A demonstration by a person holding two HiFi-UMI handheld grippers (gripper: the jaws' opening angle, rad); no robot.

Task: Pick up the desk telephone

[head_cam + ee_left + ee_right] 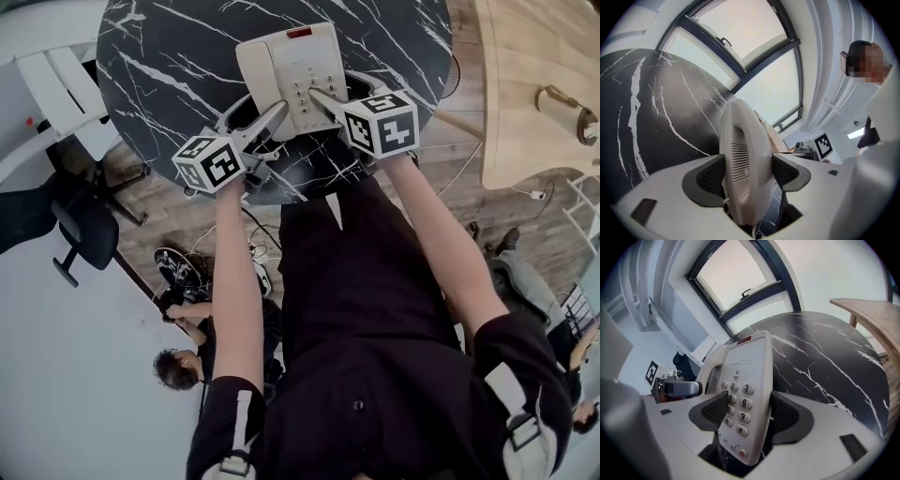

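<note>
Left gripper [747,172] has both its pads pressed on the sides of the handset [740,136]. Right gripper [746,414] grips the keypad part of the desk telephone [298,66] between its pads. The telephone is at the near edge of the black marble table [159,56].

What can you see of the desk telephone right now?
The telephone is off-white plastic, with a handset with a slotted grille cradled on its left, a number keypad and a small red window at the far end. It is at the near side of the black marble table. The left gripper has its jaws clamped on the handset, the right gripper on the keypad side.
</note>
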